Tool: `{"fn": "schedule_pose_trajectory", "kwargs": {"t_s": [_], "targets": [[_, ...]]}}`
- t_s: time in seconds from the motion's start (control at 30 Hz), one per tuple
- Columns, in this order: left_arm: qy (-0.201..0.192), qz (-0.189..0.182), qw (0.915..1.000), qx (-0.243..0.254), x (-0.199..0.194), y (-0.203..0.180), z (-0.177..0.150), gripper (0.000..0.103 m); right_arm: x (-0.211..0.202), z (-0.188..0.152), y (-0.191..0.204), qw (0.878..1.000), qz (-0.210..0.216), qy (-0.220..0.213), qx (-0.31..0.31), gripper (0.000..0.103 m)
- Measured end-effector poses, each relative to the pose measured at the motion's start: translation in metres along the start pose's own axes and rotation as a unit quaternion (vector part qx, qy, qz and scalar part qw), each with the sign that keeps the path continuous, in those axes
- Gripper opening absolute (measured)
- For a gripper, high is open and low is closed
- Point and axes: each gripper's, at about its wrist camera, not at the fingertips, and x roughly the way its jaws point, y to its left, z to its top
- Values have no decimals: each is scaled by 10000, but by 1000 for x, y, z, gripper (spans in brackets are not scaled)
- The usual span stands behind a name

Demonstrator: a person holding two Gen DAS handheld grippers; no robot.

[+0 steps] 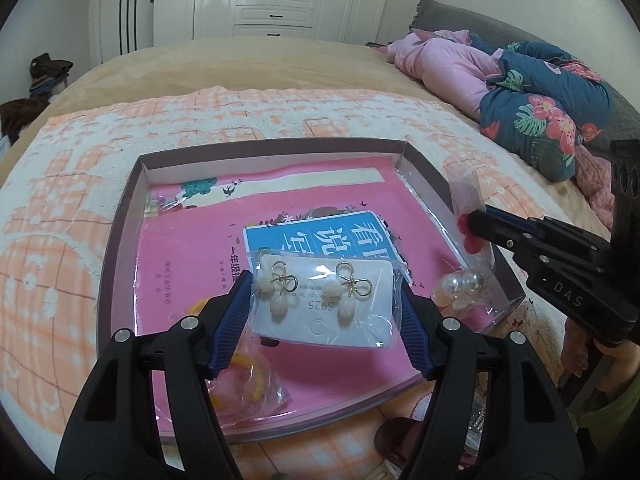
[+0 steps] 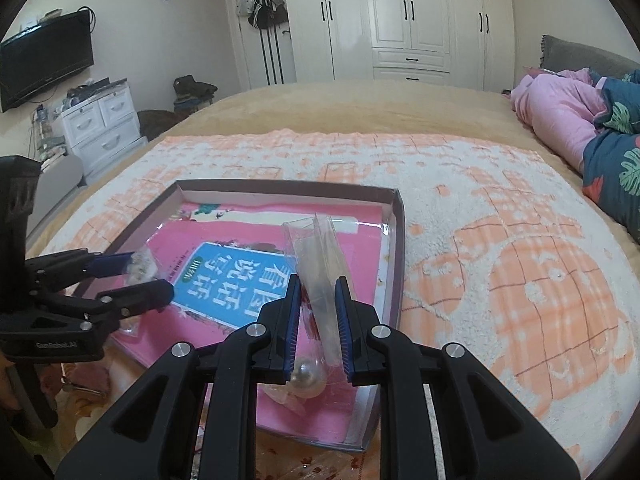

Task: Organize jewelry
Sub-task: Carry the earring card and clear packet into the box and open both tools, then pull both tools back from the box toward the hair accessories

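Note:
My left gripper (image 1: 324, 304) is shut on a clear bag with a white earring card (image 1: 324, 304) bearing two gold bow earrings with pearl drops, held above the shallow box (image 1: 120, 216). My right gripper (image 2: 318, 300) is shut on a clear plastic bag (image 2: 320, 248) that stands upright between its fingers; red beads (image 1: 466, 232) show in it in the left wrist view. Pearl earrings in a bag (image 1: 460, 286) lie at the box's right side, also below the right fingers (image 2: 308, 376). A yellow ring in a bag (image 1: 248, 380) lies at the box's front.
The box is lined with a pink book (image 1: 192, 248) with a blue label (image 2: 224, 280) and sits on an orange-and-white blanket (image 1: 60, 208) on the bed. Pink and floral bedding (image 1: 520, 88) is piled far right. Wardrobes (image 2: 420, 16) stand behind.

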Motion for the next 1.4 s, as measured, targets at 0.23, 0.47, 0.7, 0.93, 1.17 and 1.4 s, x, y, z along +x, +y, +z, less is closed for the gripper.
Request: {"fn": "schedule_pose_trajectory", "kwargs": {"t_s": [0.23, 0.47, 0.7, 0.93, 1.17, 1.4], "targets": [[12, 23, 10000, 0, 0, -1, 0, 59, 2, -3, -4, 9999, -79, 53, 104, 18], [21, 33, 10000, 6, 0, -1, -1, 59, -3, -6, -4, 9999, -58, 5, 156, 21], [-29, 39, 10000, -31, -2, -3, -1, 62, -17, -6, -3, 9998, -34, -121, 152, 27], [-111, 57, 9999, -57, -11, -6, 2, 64, -36, -7, -2, 9995, -93, -285, 103, 47], [-471, 115, 9988, -92, -37, -7, 7, 75, -68, -9, 4, 9974, -274, -665, -19, 67], [-966, 224, 9949, -188, -76, -10, 7, 85, -103, -16, 11, 9932, -445, -1067, -131, 78]]}}
